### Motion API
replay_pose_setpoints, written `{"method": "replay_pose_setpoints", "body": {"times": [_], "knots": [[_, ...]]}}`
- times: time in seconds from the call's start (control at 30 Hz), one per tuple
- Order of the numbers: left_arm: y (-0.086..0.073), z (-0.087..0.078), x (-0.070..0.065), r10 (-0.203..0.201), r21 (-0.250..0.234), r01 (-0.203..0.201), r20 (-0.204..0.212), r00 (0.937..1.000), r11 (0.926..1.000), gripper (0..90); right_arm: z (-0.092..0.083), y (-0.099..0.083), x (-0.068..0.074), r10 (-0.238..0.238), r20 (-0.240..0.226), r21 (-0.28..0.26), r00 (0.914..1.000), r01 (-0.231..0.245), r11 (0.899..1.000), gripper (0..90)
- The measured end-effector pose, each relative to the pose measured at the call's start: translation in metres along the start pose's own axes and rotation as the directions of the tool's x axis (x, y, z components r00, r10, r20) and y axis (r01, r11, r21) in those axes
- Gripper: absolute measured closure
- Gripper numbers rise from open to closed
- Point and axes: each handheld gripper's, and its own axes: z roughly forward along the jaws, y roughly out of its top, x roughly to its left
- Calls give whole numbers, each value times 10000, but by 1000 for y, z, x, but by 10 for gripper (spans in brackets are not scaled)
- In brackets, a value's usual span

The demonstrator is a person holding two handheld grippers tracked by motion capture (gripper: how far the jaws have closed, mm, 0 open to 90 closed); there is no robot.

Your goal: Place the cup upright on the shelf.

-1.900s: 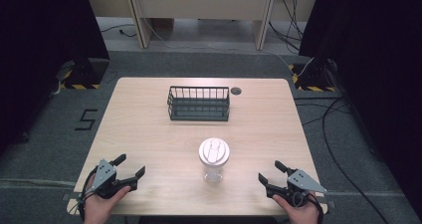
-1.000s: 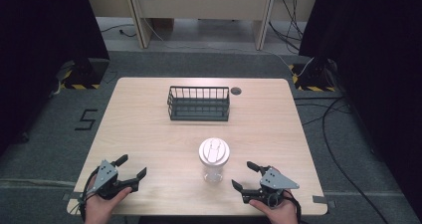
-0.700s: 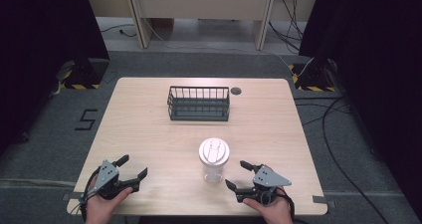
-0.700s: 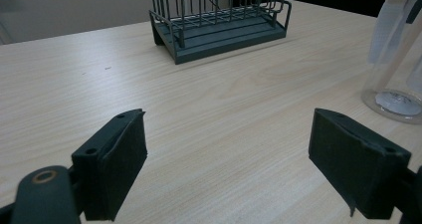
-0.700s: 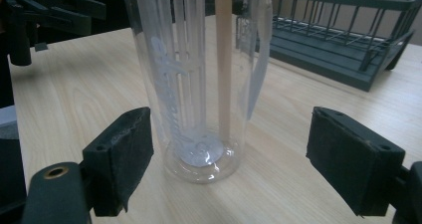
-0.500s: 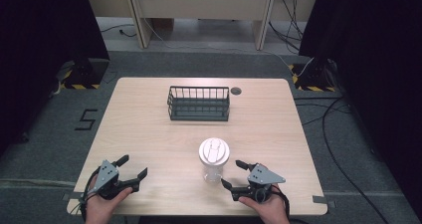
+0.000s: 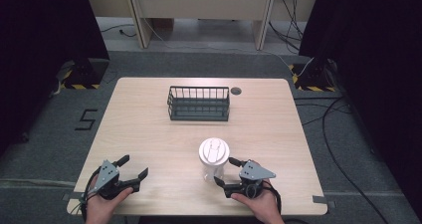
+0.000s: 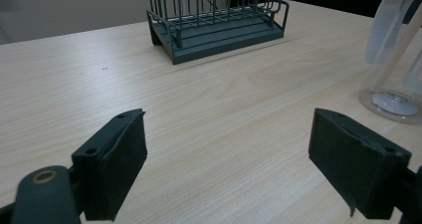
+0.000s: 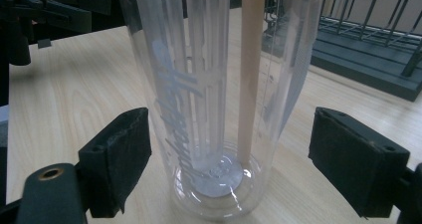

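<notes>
A clear plastic tumbler [image 7: 214, 160] with a white lid stands upright near the table's front middle. In the right gripper view the tumbler [image 9: 209, 84] rises between my two black pads, with a pale straw [image 9: 251, 74] inside it. My right gripper [image 7: 224, 170] is open, one jaw on each side of the tumbler's base, and the pads stand apart from its wall. The left gripper [image 7: 133, 166] rests open at the front left of the table with nothing between its pads [image 8: 114, 169]. From there the tumbler [image 8: 395, 55] shows at the far right.
A dark wire basket [image 7: 199, 103] stands empty at the back middle of the wooden table [image 7: 139, 129]. It also appears as the basket [image 8: 219, 20] and as the basket [image 9: 368, 50]. A small round grommet [image 7: 236, 90] sits behind it. Cables run over the floor at right.
My right gripper has slid left from the front right corner to the tumbler, which now stands between its open jaws. The left gripper and the tumbler have stayed put.
</notes>
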Motion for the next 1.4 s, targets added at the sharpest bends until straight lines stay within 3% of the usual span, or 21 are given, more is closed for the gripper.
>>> {"method": "replay_pose_setpoints", "body": {"times": [0.83, 1.4], "knots": [[0, 0, 0, 38, 19, -38, 57, 10000, 10000, 147, 37, 5, 0, -232, -265, 110, 9994, 235, 9997, 170], [0, 1, 0, 37, 32, -37, 84, 10000, 10000, 148, 40, 9, 0, -358, -119, -68, 9993, 357, 9993, 186]]}}
